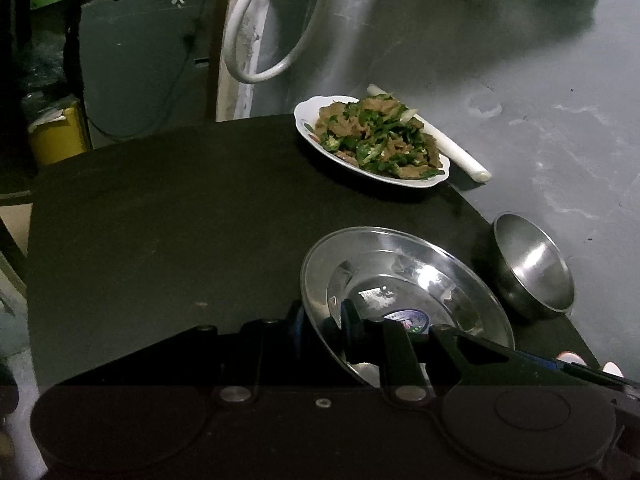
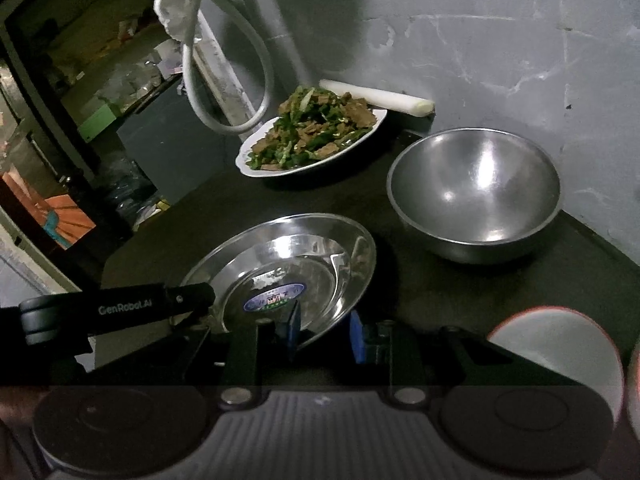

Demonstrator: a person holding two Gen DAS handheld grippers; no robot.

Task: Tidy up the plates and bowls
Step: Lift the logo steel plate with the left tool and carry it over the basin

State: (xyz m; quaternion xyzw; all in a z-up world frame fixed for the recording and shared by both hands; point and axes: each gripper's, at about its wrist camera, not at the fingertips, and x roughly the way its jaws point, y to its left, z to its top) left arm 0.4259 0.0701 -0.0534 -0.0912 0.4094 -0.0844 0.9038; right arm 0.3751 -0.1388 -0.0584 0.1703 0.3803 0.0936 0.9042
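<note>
We are holding the shiny metal plate (image 2: 288, 268) with both grippers, and it is sitting tipped up a little above the dark table (image 1: 160, 220), near us. Our left gripper (image 1: 324, 330) is pinching the plate's near left rim, with one blue finger outside the rim and one inside, so those fingers are closed on the plate. Our right gripper (image 2: 326, 334) is at the plate's near right rim, with one blue finger inside the plate and the other outside; the rim is running between them and the fingers are looking snug on it, so we are judging that they are gripping the plate too. The metal bowl (image 2: 474, 196) is sitting empty on the table to the right, a bit farther away, apart from the plate. The white plate of food (image 2: 312, 140) is sitting at the far side of the table, full of green and brown pieces, with a long white stalk (image 2: 376, 98) lying just behind it. A white bowl with a red rim (image 2: 560, 348) is peeking in at the near right. We are thinking the tidying is only partly done: nothing is stacked yet, the metal plate is in our grippers and not put down, and the bowls are lying apart.
</note>
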